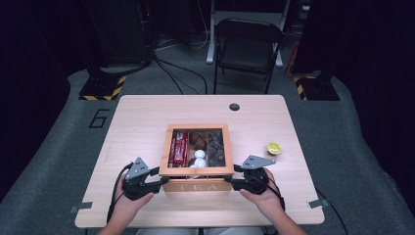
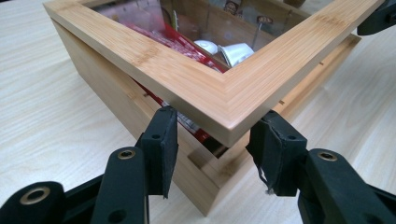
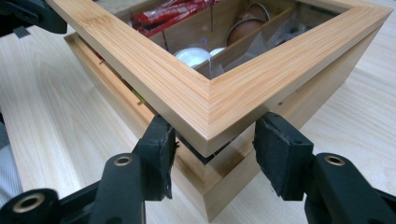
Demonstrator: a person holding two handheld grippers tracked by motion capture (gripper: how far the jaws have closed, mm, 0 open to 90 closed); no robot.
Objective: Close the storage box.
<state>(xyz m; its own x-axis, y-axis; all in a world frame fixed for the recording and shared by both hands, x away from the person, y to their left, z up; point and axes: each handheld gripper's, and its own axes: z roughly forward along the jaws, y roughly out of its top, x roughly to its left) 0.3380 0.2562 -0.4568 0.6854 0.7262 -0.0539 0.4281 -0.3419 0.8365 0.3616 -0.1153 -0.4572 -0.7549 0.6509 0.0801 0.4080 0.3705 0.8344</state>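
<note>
A bamboo tea box [image 1: 198, 186] stands at the middle of the table, near its front edge. Its glass-paned lid [image 1: 195, 171] is tilted, with its front edge raised a little off the box. My left gripper [image 1: 159, 177] straddles the lid's front left corner [image 2: 224, 100], with both pads against the frame's edges. The right gripper [image 1: 235, 175] holds the front right corner [image 3: 210, 112] the same way. Through the gap and the pane I see red packets [image 2: 154, 37], white capsules [image 3: 194, 56] and brown pods [image 3: 245, 28].
A yellow capsule [image 1: 273, 148] lies alone on the table to the right of the box. The table [image 1: 142, 117] has a round cable hole [image 1: 234, 106] near its far edge. A folding chair [image 1: 247, 46] stands beyond it.
</note>
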